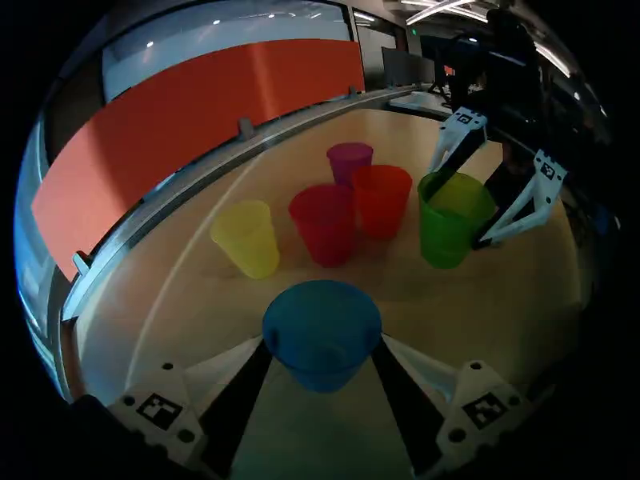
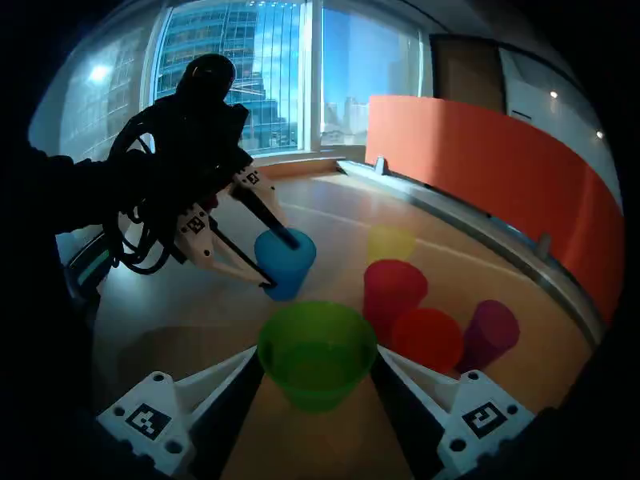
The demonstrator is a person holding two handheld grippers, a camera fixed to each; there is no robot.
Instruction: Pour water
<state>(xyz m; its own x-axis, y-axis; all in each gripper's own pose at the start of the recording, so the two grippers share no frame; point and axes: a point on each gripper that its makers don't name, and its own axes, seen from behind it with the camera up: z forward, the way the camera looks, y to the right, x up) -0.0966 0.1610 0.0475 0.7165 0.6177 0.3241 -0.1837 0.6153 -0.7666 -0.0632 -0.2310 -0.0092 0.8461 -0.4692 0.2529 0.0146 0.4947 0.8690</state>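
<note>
A big wooden counter [image 1: 496, 296] runs beside a long orange wall [image 1: 200, 112] and tall windows [image 2: 240, 72]. The left claw [image 1: 322, 342] squeezes a blue cup [image 1: 320, 316] from both sides. The right claw [image 2: 318, 356] squeezes a green cup [image 2: 316, 384] the same way. Both cups stand straight up, mouths on top, in see-through plastic. I cannot tell if water is inside. Between them a red cup [image 1: 324, 224], an orange cup [image 1: 382, 200] and a purple cup [image 1: 350, 162] are bunched together, with a yellow cup [image 1: 246, 238] near them, all upright
</note>
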